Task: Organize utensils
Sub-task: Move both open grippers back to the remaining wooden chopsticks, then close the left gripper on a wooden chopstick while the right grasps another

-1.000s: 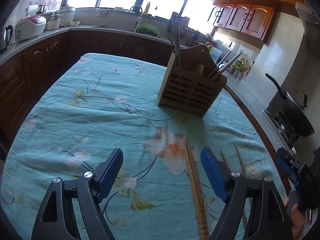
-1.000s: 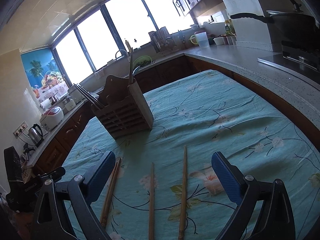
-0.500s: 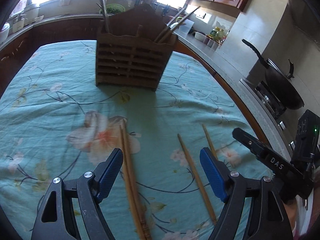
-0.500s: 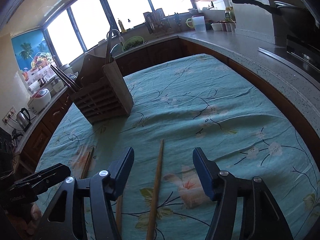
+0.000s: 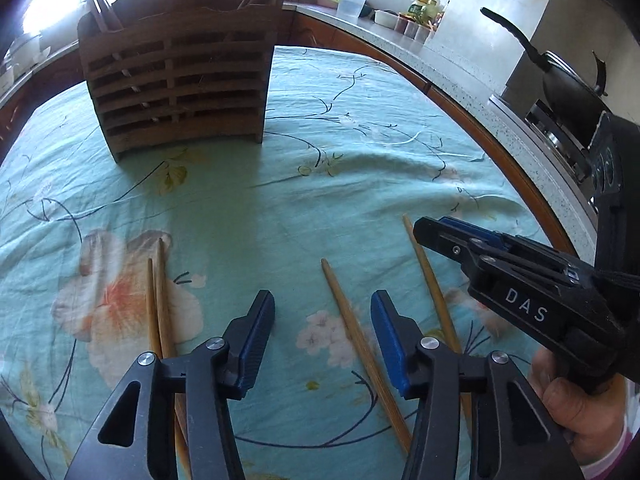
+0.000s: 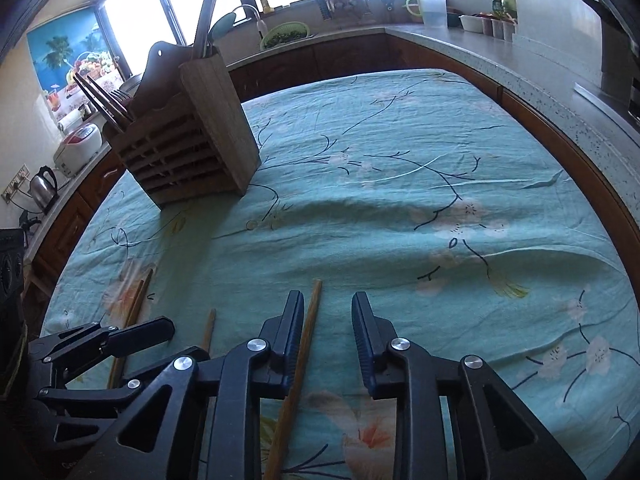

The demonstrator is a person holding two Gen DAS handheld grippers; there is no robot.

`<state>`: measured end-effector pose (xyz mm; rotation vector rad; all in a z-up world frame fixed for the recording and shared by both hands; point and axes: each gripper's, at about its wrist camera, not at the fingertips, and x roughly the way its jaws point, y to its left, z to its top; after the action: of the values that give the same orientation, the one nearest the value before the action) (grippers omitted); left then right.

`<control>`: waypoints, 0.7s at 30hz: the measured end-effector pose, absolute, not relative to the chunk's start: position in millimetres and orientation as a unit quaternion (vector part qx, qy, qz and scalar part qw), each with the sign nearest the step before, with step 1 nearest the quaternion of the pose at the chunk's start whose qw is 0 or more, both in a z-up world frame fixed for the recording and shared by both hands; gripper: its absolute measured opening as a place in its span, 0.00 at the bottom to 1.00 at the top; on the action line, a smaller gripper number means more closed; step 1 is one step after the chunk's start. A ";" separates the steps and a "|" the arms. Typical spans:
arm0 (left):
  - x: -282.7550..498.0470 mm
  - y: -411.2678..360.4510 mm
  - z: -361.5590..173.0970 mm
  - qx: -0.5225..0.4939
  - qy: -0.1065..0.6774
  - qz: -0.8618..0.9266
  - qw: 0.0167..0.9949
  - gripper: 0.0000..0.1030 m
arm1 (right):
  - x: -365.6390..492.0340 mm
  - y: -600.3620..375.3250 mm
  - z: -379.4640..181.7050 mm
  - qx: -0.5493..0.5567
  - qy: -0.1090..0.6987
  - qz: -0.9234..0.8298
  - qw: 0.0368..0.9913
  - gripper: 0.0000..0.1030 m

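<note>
Several wooden chopsticks lie on the teal floral tablecloth [image 5: 360,152]. My left gripper [image 5: 322,340] is open, low over the cloth, with one chopstick [image 5: 360,344] lying between its fingers; a pair of chopsticks [image 5: 158,300] lies to its left. My right gripper [image 6: 328,338] is open, astride another chopstick [image 6: 304,344], which lies against its left finger. The right gripper also shows at the right of the left wrist view [image 5: 444,236], over that chopstick [image 5: 428,276]. A wooden slatted utensil holder [image 5: 176,80] stands at the back with utensils in it.
The holder also shows in the right wrist view [image 6: 192,144]. A kitchen counter [image 5: 460,80] curves around the table, with a black wok [image 5: 572,84] on a stove at the right, a jug [image 6: 434,10], a rice cooker [image 6: 78,148] and a kettle [image 6: 42,186].
Both grippers have dropped lower and moved forward over the chopsticks. Both have narrowed their jaws, the right one more, and each now straddles one chopstick.
</note>
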<state>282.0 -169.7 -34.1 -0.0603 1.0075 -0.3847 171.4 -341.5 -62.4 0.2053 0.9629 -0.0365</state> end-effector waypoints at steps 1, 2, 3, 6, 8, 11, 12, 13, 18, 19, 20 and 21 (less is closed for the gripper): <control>281.8 -173.0 -34.3 -0.022 0.479 -0.181 0.858 0.45 | 174.8 -339.7 -65.0 0.093 0.469 -0.015 0.878 0.24; 283.1 -175.6 -35.6 -0.015 0.478 -0.180 0.860 0.42 | 178.2 -336.6 -66.8 0.083 0.472 -0.013 0.878 0.24; 282.0 -177.7 -36.4 -0.005 0.475 -0.177 0.862 0.37 | 179.7 -333.8 -67.4 0.070 0.472 -0.014 0.879 0.24; 281.8 -184.4 -38.9 0.022 0.469 -0.176 0.865 0.32 | 180.1 -331.0 -68.7 0.049 0.476 -0.021 0.878 0.13; 282.2 -189.6 -39.7 0.037 0.468 -0.178 0.865 0.30 | 178.4 -333.8 -68.2 0.051 0.477 -0.017 0.877 0.07; 281.2 -199.8 -40.1 0.064 0.463 -0.177 0.866 0.22 | 172.3 -335.4 -67.3 0.052 0.477 -0.014 0.877 0.06; 279.5 -203.5 -39.7 0.072 0.460 -0.180 0.867 0.16 | 170.4 -335.5 -66.7 0.053 0.477 -0.015 0.877 0.06; 278.7 -205.6 -39.9 0.075 0.458 -0.186 0.866 0.12 | 167.9 -336.4 -66.5 0.058 0.475 -0.016 0.878 0.06; 278.8 -200.3 -41.5 0.054 0.464 -0.204 0.861 0.03 | 155.2 -346.6 -60.3 0.097 0.464 -0.027 0.880 0.05; 279.4 -193.5 -40.0 0.039 0.466 -0.209 0.859 0.03 | 151.6 -348.3 -57.6 0.104 0.459 -0.029 0.882 0.05; 278.6 -188.6 -38.9 0.026 0.464 -0.213 0.859 0.03 | 148.3 -349.7 -54.5 0.113 0.455 -0.029 0.883 0.04; 277.6 -183.2 -36.7 0.017 0.461 -0.214 0.861 0.03 | 144.3 -351.3 -50.5 0.123 0.449 -0.028 0.885 0.04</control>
<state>277.6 -183.2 -36.7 0.0361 0.9672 -0.4492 144.3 -351.3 -50.5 0.2552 0.9347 -0.0581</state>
